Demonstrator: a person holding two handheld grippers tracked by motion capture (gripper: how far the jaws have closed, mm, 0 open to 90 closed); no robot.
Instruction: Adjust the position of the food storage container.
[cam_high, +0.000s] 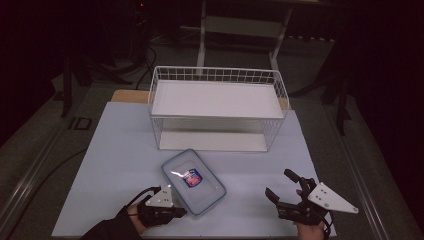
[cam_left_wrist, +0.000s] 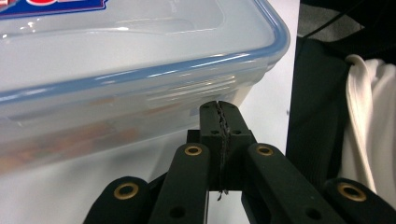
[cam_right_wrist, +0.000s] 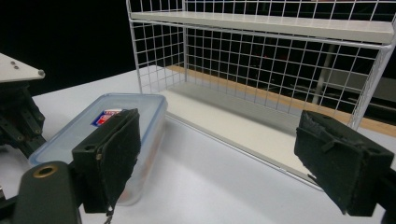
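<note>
A clear plastic container with a blue-rimmed lid (cam_high: 194, 181) and a red and blue label lies flat on the pale tabletop, in front of the wire rack. My left gripper (cam_high: 181, 212) sits at the container's near left corner. Its jaws are shut with nothing between them, and the tips (cam_left_wrist: 219, 112) sit just below the lid's rim against the container's side wall (cam_left_wrist: 116, 121). My right gripper (cam_high: 280, 183) hovers to the right of the container, apart from it, wide open and empty. Between its pads (cam_right_wrist: 108, 156) I see the container (cam_right_wrist: 140, 116) and bare table.
A white wire rack (cam_high: 217, 107) with an upper shelf board (cam_right_wrist: 280, 25) and a lower board stands behind the container, open toward me. The white table mat (cam_high: 115, 150) ends close to my hands. Dark clothing and white cloth (cam_left_wrist: 369, 116) lie beyond the table edge.
</note>
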